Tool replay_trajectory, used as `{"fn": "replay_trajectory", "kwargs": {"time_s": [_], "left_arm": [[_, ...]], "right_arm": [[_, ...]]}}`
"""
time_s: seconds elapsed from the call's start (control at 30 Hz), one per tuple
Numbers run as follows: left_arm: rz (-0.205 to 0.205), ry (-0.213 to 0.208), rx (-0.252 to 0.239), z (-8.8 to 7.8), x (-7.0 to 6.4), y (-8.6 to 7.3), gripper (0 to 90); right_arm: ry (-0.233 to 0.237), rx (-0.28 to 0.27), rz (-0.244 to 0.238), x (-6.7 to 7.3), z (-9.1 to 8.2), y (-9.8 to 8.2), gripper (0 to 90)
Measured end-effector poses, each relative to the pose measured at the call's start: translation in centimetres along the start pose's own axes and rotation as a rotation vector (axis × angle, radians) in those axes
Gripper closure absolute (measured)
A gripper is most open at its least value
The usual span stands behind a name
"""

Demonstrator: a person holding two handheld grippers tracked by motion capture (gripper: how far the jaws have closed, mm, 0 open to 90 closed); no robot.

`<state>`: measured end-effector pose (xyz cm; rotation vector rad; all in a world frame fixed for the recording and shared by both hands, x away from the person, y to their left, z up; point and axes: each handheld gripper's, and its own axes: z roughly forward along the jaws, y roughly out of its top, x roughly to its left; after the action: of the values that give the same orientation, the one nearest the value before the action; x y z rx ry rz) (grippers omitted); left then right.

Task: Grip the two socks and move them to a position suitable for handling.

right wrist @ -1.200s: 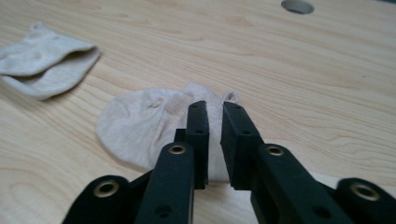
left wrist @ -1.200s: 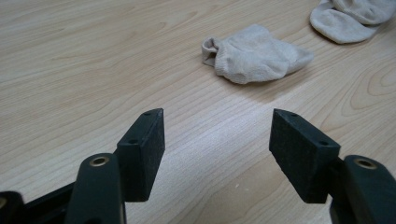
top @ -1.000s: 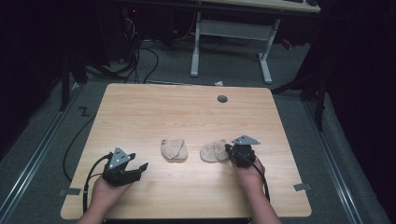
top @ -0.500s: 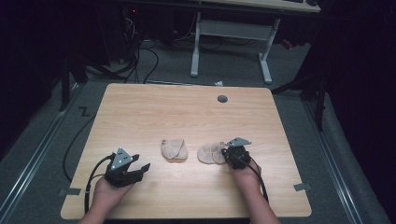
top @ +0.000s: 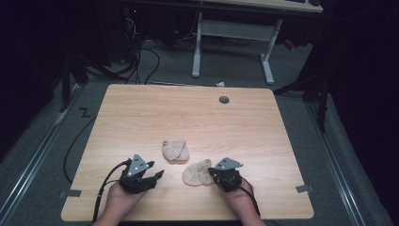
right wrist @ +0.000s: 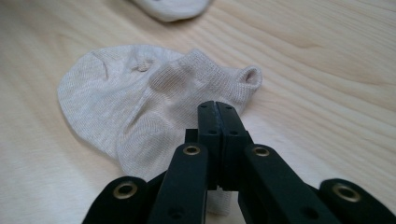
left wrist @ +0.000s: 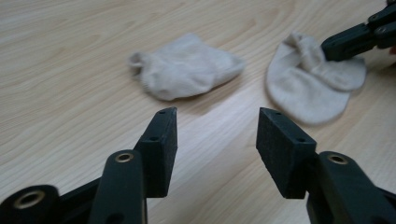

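My left gripper (top: 151, 177) sits near the table's (top: 141, 113) front edge, toward the front left corner. Its jaws stand apart and have just been closing; only bare wood lies between them, and my fingers (left wrist: 161, 140) touch nothing. Ahead of it, a little right, the first sock (top: 175, 150) lies bunched and free, well back from the front edge. To its right and closer to the front edge lies the second sock (top: 196, 173), flattened in a rounded shape. My right gripper (top: 211, 173) meets it from the right, jaws pressed together and pinching the sock's cuff edge, as the right gripper view shows with the fabric spreading out past the fingertips (right wrist: 217, 112). Both of my hands rest close to the front edge, so there is little room behind them. The whole rear half of the table is open wood, as are the strips along the left and right edges. A small round grommet (top: 224, 99) sits near the back edge, right of centre.
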<state>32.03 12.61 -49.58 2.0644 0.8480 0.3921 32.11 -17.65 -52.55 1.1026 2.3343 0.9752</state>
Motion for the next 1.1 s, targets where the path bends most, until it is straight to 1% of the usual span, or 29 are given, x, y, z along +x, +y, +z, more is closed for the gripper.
{"fn": "replay_trajectory", "kwargs": {"time_s": [0.1,0.17,0.2,0.27,0.3,0.37,0.4,0.43,0.47,0.5,0.57,0.6,0.63,0.67,0.7,0.73,0.77,0.83,0.87,0.93,1.0,1.03,1.1], "left_arm": [[0.033,-0.040,0.036,1.3,-1.7,0.4,56.8],[0.061,-0.054,0.063,2.1,-2.9,0.4,63.7],[0.065,-0.057,0.074,2.5,-3.4,0.4,66.8],[0.067,-0.071,0.088,3.1,-4.0,0.5,71.3],[0.064,-0.071,0.091,3.3,-4.2,0.5,72.8],[0.052,-0.080,0.094,3.7,-4.4,0.6,75.4],[0.047,-0.081,0.095,3.9,-4.5,0.6,77.0],[0.040,-0.088,0.101,4.1,-4.6,0.6,77.0],[0.041,-0.090,0.106,4.4,-4.6,0.6,77.6],[0.046,-0.088,0.113,4.5,-4.7,0.5,78.3],[0.059,-0.085,0.145,5.0,-4.7,0.3,78.5],[0.063,-0.090,0.153,5.2,-4.6,0.2,78.4],[0.065,-0.091,0.151,5.2,-4.5,0.2,78.4],[0.070,-0.094,0.149,5.2,-4.3,0.2,78.5],[0.070,-0.094,0.149,5.2,-4.3,0.2,78.6],[0.078,-0.093,0.145,5.2,-4.3,0.1,78.6],[0.082,-0.091,0.142,5.2,-4.3,0.1,78.6],[0.090,-0.086,0.136,5.2,-4.4,-0.1,78.6],[0.093,-0.084,0.136,5.2,-4.4,-0.1,78.6],[0.102,-0.082,0.134,5.1,-4.4,-0.1,78.6],[0.106,-0.080,0.134,5.1,-4.3,-0.2,78.6],[0.104,-0.078,0.133,5.1,-4.3,-0.2,78.6],[0.106,-0.070,0.136,4.9,-4.1,-0.2,78.4]], "right_arm": [[0.019,-0.001,-0.028,1.2,-0.1,0.0,89.7],[0.010,0.002,-0.038,1.7,-0.1,0.1,88.1],[0.005,-0.004,-0.040,1.8,-0.3,0.1,85.9],[-0.004,-0.032,-0.044,2.1,-0.9,0.2,83.6],[-0.003,-0.049,-0.047,2.4,-1.3,0.3,82.3],[0.019,-0.079,-0.055,3.1,-2.0,0.4,79.7],[0.037,-0.093,-0.065,3.8,-2.2,0.6,75.8],[0.037,-0.093,-0.065,3.8,-2.2,0.6,75.8],[0.047,-0.092,-0.074,4.3,-2.1,0.6,72.9],[0.055,-0.085,-0.078,4.7,-1.9,0.6,70.3],[0.052,-0.055,-0.095,5.2,-1.1,0.5,67.1],[0.051,-0.036,-0.099,5.4,-0.7,0.4,66.1],[0.048,-0.019,-0.104,5.5,-0.4,0.3,65.7],[0.026,-0.003,-0.119,5.6,0.1,0.1,66.3],[0.026,-0.003,-0.119,5.6,0.1,0.1,66.3],[0.026,-0.007,-0.104,5.5,0.1,0.1,67.5],[0.023,-0.008,-0.099,5.4,0.1,0.2,68.2],[0.018,-0.007,-0.098,5.3,0.1,0.2,69.9],[0.013,-0.005,-0.100,5.3,0.2,0.2,73.0],[0.002,0.003,-0.107,5.3,0.1,0.3,83.8],[0.006,0.000,-0.104,5.3,0.0,0.4,84.4],[0.007,-0.014,-0.100,5.2,-0.1,0.4,84.5],[-0.008,-0.035,-0.092,4.9,-0.7,0.6,84.5]]}}
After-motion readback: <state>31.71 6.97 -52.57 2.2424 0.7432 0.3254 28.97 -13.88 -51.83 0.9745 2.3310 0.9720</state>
